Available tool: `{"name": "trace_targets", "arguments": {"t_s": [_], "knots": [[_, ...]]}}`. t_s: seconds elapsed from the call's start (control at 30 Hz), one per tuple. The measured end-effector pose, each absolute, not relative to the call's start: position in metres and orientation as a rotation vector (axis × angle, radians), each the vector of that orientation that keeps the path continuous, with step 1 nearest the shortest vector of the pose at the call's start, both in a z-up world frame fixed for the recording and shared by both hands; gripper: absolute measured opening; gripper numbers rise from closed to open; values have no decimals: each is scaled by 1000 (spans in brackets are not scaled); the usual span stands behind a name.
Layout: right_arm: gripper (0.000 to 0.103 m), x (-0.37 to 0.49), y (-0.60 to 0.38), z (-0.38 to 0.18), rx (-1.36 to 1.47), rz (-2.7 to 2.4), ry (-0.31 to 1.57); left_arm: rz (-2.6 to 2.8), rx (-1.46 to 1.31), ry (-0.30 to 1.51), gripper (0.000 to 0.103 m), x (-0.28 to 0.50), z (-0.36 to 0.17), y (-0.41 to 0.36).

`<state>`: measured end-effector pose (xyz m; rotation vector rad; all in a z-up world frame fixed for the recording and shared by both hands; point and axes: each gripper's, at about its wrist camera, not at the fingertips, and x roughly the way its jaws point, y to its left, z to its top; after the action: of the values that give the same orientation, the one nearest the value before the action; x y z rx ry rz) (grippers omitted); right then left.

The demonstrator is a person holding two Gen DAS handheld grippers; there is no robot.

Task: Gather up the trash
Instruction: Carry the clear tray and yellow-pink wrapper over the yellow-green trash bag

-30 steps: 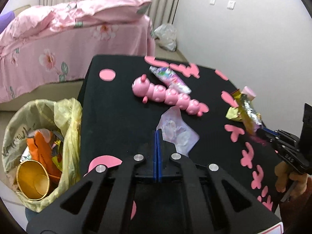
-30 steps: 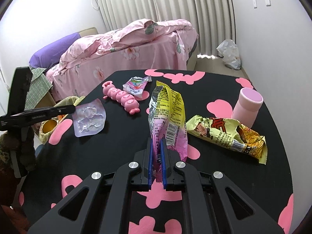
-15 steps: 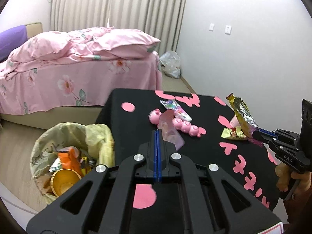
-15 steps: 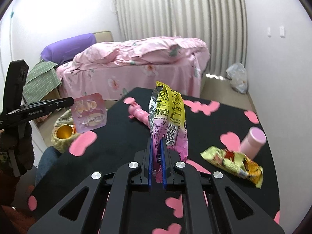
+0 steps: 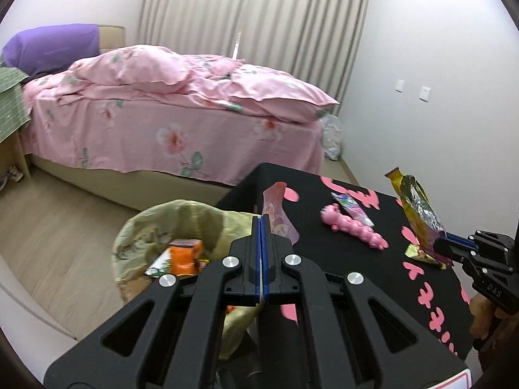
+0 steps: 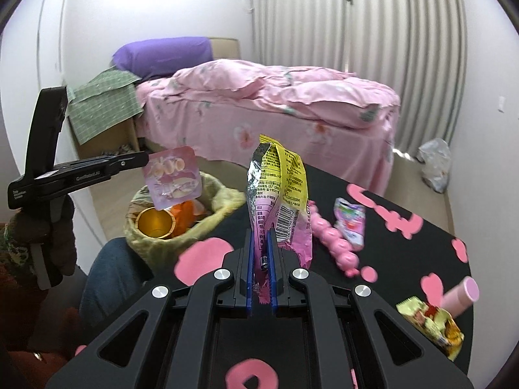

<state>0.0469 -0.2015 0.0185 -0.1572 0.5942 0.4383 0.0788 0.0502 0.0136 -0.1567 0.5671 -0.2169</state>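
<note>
Bedroom with pale walls, pleated curtains (image 6: 356, 48) and a pink floral bed (image 5: 168, 113); purple pillow (image 6: 162, 55) at its head. Nearest the cameras, a black table (image 6: 405, 259) scattered with pink shapes, and just beside its bed-side corner a trash bin (image 6: 223, 201) lined with a yellowish bag.

Left gripper (image 5: 261, 223) clamped, jaws pressed together on a thin translucent pink wrapper (image 6: 172, 178); held in the air directly above the bin's open mouth, clear of the rim. Inside the bin: a gold cup (image 6: 155, 223) and an orange carton (image 5: 185, 256).

Right gripper (image 6: 261, 249) closed on the crimped bottom edge of a yellow-and-silver snack bag (image 6: 279, 201); bag standing upright from the jaws, raised over the table on the side away from the bin.

Left lying on the table, farther from the bin: a pink caterpillar toy (image 6: 331, 240), with a small colourful candy wrapper (image 6: 350, 223) just beside it on the side away from the bin. Well apart from the bin, near the table's far edge, a crumpled yellow snack wrapper (image 6: 428, 324) touching or almost touching a pink cylinder (image 6: 460, 295) lying tilted.
</note>
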Motion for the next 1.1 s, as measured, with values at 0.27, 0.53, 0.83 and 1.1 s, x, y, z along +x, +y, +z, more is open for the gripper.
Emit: {"name": "trace_targets", "arguments": {"t_s": [0.27, 0.53, 0.83, 1.1], "knots": [[8, 66, -159, 19, -197, 517, 625, -181, -199, 566, 1, 79, 8, 78], [8, 96, -129, 15, -173, 596, 666, -79, -198, 625, 1, 96, -14, 93], [8, 147, -93, -18, -98, 703, 778, -14, -217, 699, 1, 109, -50, 105], [8, 192, -48, -69, -119, 746, 910, 11, -246, 733, 1, 116, -68, 114]]}}
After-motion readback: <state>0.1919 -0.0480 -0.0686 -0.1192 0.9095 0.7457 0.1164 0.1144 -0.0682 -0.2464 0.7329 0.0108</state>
